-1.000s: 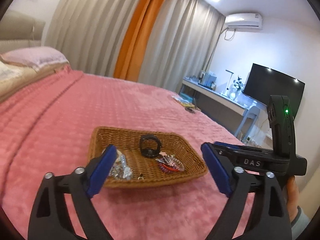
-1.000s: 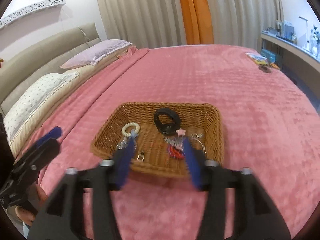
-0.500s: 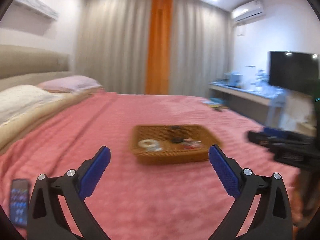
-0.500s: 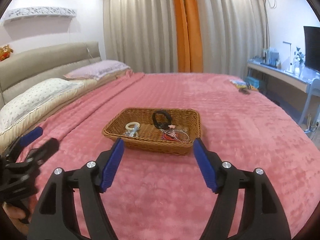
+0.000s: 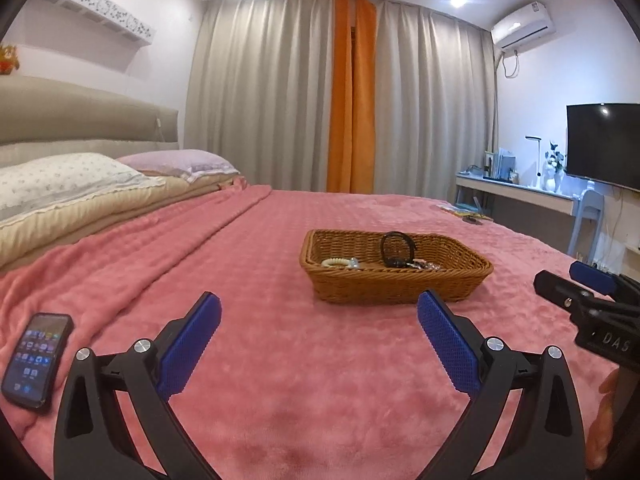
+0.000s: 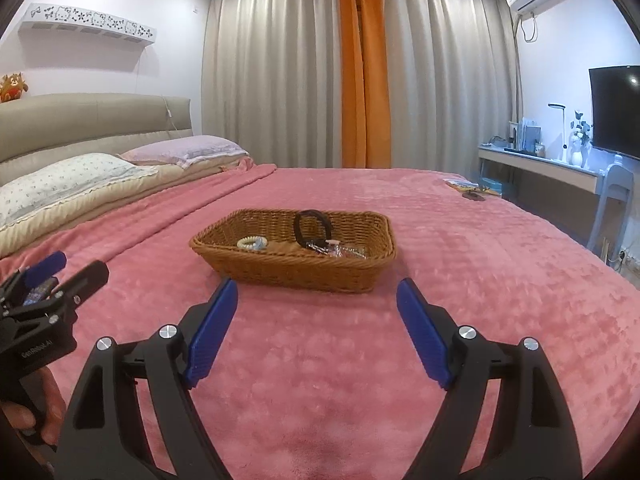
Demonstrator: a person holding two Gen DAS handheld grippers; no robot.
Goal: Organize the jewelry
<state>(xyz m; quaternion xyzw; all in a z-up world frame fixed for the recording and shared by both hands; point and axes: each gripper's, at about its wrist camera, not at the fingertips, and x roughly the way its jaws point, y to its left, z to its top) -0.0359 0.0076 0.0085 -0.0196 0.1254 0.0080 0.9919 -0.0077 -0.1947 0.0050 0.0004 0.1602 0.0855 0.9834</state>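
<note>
So here's where we're at: both grippers sit low over the pink fuzzy bedspread (image 5: 280,360), well short of the shallow brown wicker basket (image 6: 292,268) in the middle of the bed. Our left gripper (image 5: 319,332) has its blue-padded jaws spread wide with nothing between them, and our right gripper (image 6: 317,316) is spread too, its jaws have just been opening further, also empty. All the jewelry we can see is inside the basket: a black band standing up on edge (image 6: 312,226), a pale beaded bracelet (image 6: 251,243) lying toward the left side, and a little tangle of silvery and reddish bits (image 6: 338,251) on the right, too small to sort out from here. A black smartphone (image 5: 36,360) lies on the blanket off to the left. Honestly it looks to us like the sorting part is done or between steps. If anything's left, we'd need to reach forward and pinch carefully, since those chains look like they'd snag.
</note>
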